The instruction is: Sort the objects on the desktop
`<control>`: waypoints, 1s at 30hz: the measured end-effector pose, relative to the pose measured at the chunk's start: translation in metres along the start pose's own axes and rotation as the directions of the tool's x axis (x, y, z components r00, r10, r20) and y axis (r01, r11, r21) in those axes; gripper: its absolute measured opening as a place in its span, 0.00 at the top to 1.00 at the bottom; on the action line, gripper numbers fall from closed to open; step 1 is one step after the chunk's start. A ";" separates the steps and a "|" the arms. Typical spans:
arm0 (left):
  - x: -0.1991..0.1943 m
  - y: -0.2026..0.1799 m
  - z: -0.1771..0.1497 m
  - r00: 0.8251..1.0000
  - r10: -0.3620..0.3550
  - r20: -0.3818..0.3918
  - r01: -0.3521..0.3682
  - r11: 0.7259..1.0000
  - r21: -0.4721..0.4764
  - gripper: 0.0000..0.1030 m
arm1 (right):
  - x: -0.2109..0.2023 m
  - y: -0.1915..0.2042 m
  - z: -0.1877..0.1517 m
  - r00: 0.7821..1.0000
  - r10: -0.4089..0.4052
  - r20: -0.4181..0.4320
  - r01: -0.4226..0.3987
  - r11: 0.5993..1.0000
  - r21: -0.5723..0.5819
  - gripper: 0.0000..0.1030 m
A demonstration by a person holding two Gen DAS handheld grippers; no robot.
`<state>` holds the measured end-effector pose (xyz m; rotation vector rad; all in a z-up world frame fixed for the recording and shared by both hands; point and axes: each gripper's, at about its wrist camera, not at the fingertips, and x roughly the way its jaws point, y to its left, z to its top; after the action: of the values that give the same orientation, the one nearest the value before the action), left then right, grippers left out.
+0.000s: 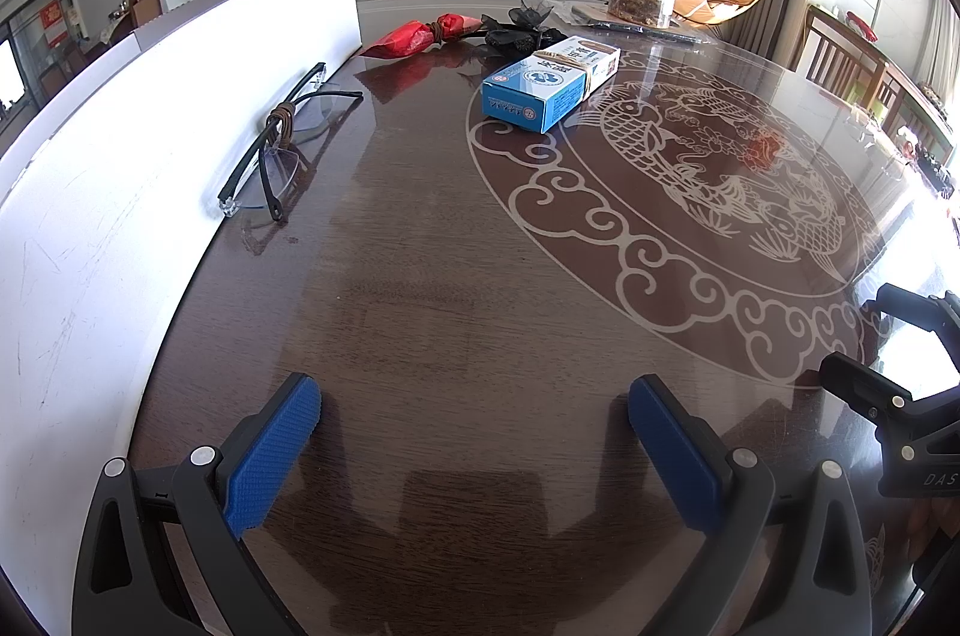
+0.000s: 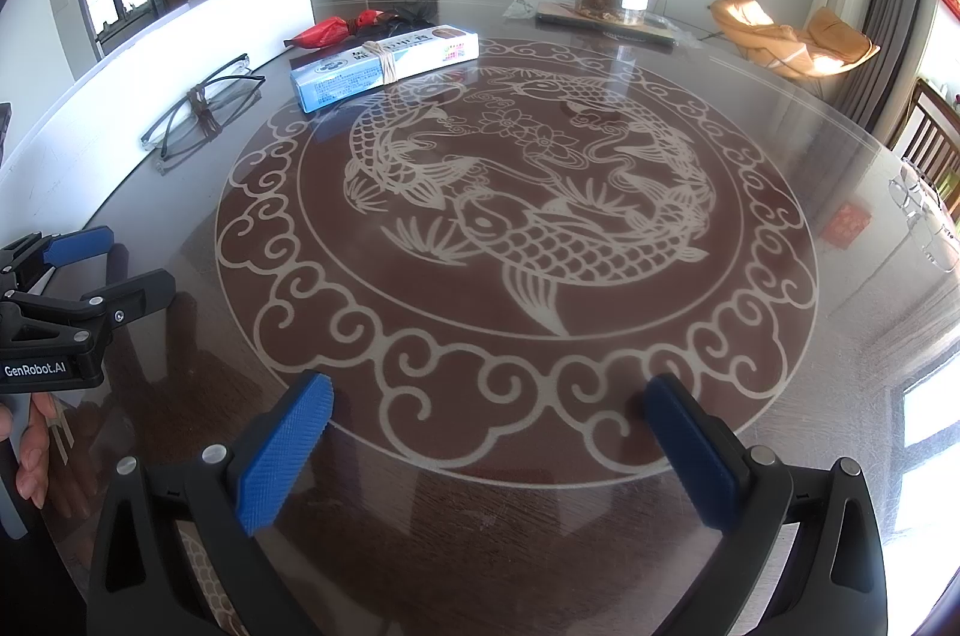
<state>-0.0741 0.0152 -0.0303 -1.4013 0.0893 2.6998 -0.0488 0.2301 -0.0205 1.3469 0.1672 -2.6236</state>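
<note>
Lengthwise, blue box (image 1: pixel 549 79) toward white board (image 1: pixel 180 108)

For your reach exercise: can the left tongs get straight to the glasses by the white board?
Probably yes. The left tongs are open and empty, and only bare table lies between them and the glasses. The white board behind may crowd the grip.

Glossy glass tops the dark wood table (image 2: pixel 780 396), mirroring the room. Blue ridged pads (image 1: pixel 270 456) look rubbery on matt black plastic arms. The blue box (image 1: pixel 549 81) is smooth cardboard; the red wrapper (image 1: pixel 414 36) shiny plastic.
</note>
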 end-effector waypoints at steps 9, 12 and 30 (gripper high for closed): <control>-0.001 0.000 0.000 1.000 0.006 -0.002 -0.006 1.000 -0.004 0.00 | 0.000 0.000 0.000 1.000 0.000 0.000 0.000 1.000 0.000 0.00; -0.001 0.001 0.000 1.000 0.007 -0.002 -0.007 1.000 -0.005 0.00 | 0.000 0.000 0.000 1.000 0.000 0.000 0.000 1.000 0.000 0.00; -0.001 0.001 0.000 1.000 0.000 -0.006 0.000 1.000 0.006 0.00 | 0.000 0.000 0.000 1.000 0.000 0.000 0.000 1.000 0.000 0.00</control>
<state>-0.0735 0.0145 -0.0293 -1.4077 0.0968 2.6931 -0.0493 0.2300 -0.0207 1.3469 0.1669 -2.6239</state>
